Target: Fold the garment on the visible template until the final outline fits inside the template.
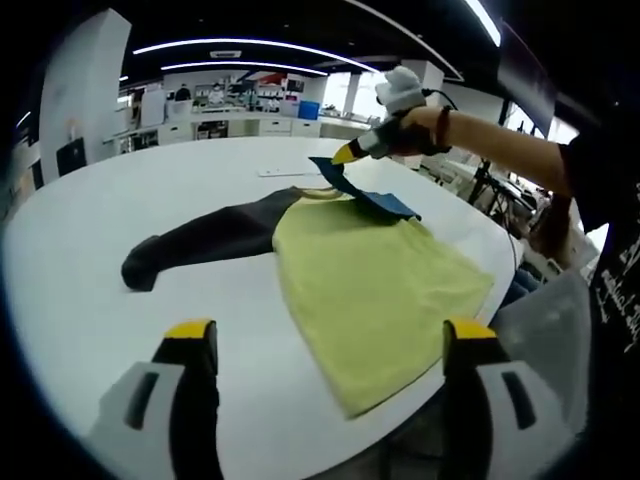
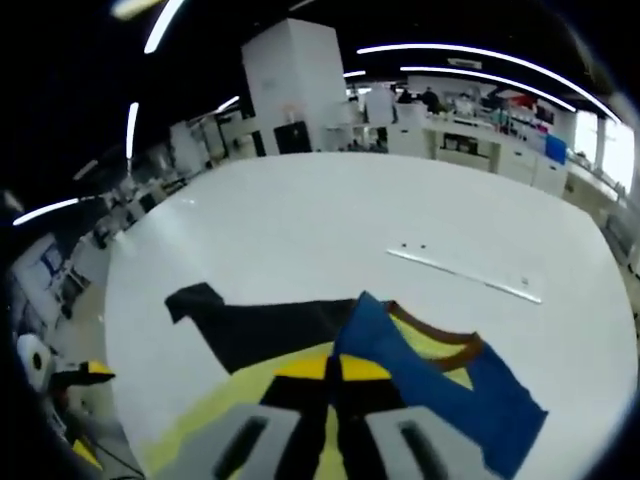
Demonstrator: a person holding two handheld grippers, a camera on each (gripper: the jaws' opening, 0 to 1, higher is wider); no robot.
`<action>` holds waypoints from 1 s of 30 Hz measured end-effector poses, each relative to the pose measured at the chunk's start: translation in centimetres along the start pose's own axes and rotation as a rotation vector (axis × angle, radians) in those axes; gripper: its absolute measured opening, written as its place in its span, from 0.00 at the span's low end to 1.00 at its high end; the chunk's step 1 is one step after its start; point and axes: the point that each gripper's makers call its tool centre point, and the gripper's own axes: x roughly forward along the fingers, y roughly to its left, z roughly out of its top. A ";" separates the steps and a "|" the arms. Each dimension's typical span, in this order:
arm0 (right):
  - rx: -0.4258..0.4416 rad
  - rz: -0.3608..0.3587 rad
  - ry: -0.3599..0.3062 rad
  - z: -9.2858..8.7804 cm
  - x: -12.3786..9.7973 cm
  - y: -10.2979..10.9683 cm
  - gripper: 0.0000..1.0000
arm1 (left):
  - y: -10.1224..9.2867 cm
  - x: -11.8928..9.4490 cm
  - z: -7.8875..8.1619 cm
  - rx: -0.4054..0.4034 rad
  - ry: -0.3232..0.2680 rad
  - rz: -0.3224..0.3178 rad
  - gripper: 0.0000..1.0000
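the shirt point(image 1: 375, 275) lies flat on the white table point(image 1: 150, 190), its yellow-green body spread toward the near edge and one corner reaching almost to that edge in the left gripper view. its long axis runs from that hem corner up to the brown-trimmed collar point(image 2: 440, 340), so the neck points away from the left gripper and toward the middle of the table. the black sleeve point(image 1: 200, 240) sticks out sideways from the body, stretched along the tabletop and ending in a dark rounded cuff.

the blue sleeve point(image 2: 440, 385) is drawn up and across the chest instead of lying out flat like the other one, probably because it is being folded inward to narrow the outline. the right gripper point(image 2: 335, 370) is closed on its edge, yellow tips together with the blue cloth between them; in the left gripper view that same gripper point(image 1: 352, 151) holds the fabric lifted off the body in a peak, with a hand and forearm behind it.

the left gripper point(image 1: 330, 345) hovers near the table edge with its jaws wide apart and nothing between them, likely waiting to pin or take the hem. a thin pale strip point(image 2: 465, 274) lies beyond the collar; whether it belongs to the template i cannot tell from here.
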 end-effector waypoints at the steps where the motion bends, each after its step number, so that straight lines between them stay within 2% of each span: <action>1: -0.003 0.006 0.000 0.1 0.1 0.2 0.00 | 0.0 0.0 -0.1 -0.001 0.001 0.002 0.91; 12: -0.044 0.057 -0.006 1.0 0.7 2.9 0.00 | 0.1 -0.2 -0.3 -0.014 0.003 0.014 0.90; 19: -0.066 0.086 0.001 1.0 1.1 4.6 0.00 | 0.4 -0.3 -0.5 -0.021 0.005 0.023 0.90; 30: -0.113 0.092 0.047 -1.1 2.4 6.3 0.00 | 0.6 -0.3 -0.7 -0.030 0.003 0.028 0.89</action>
